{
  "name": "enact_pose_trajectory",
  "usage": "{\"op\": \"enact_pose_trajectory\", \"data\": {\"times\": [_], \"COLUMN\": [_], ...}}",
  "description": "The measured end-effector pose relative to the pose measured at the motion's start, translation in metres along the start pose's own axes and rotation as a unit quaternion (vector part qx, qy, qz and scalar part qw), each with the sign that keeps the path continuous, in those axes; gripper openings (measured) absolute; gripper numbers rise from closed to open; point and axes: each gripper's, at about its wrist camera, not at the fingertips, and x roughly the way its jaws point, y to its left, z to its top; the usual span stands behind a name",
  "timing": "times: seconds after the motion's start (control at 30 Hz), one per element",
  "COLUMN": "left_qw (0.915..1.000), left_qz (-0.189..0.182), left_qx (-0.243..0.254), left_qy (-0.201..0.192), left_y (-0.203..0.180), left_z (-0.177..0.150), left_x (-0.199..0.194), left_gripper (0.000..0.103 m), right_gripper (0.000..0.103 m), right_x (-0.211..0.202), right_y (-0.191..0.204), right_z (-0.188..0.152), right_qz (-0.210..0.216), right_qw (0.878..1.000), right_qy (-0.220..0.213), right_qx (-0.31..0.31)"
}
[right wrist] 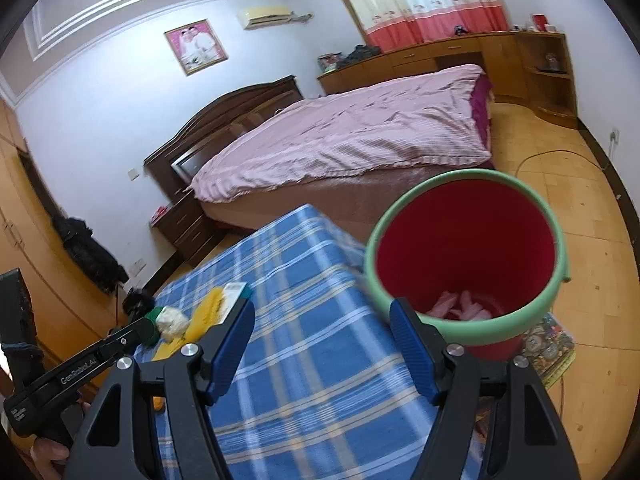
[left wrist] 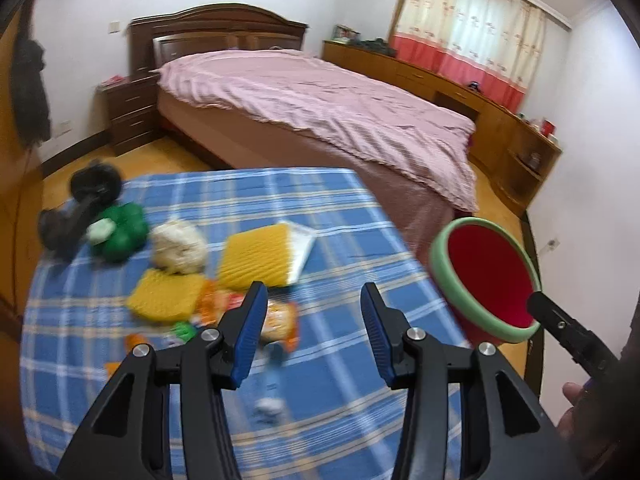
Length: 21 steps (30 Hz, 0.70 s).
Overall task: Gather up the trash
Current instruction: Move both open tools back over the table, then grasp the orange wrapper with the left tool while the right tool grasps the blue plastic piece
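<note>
A red bin with a green rim (right wrist: 466, 256) stands at the right edge of the blue plaid table (left wrist: 328, 216) and holds pale crumpled paper (right wrist: 460, 306). It also shows in the left wrist view (left wrist: 486, 276). My left gripper (left wrist: 314, 312) is open and empty above orange snack wrappers (left wrist: 276, 320) and a small white paper ball (left wrist: 269, 406). Yellow sponges (left wrist: 256, 256), a cream wad (left wrist: 179, 246) and a green object (left wrist: 120, 230) lie beyond. My right gripper (right wrist: 322, 334) is open and empty, beside the bin's near rim.
A dustpan (left wrist: 302, 248) lies by the sponges and a black dumbbell (left wrist: 80, 208) sits at the table's far left. A pink-covered bed (left wrist: 320, 120) stands behind the table. Wooden cabinets (left wrist: 460, 92) line the far wall.
</note>
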Motion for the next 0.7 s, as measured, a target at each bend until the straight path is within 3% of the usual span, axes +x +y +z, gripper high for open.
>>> {"op": "enact_pose_trajectory", "data": {"times": [0.37, 0.7], "left_qw": [0.9969, 0.9923], "left_qz": [0.062, 0.084], "left_qx": [-0.046, -0.077], "left_qy": [0.015, 0.049], "left_y": [0.083, 0.125], "left_z": [-0.026, -0.046], "left_x": [-0.010, 0.020], "left_gripper": [0.049, 0.049], "right_gripper": [0.073, 0.073], "right_x": [0.016, 0.038], "right_y": [0.051, 0.070], "right_z": [-0.031, -0.049], "right_qz": [0.016, 0.007], "right_qw": [0.999, 0.997], "right_qy": [0.032, 0.063], "right_qx": [-0.032, -0.049]}}
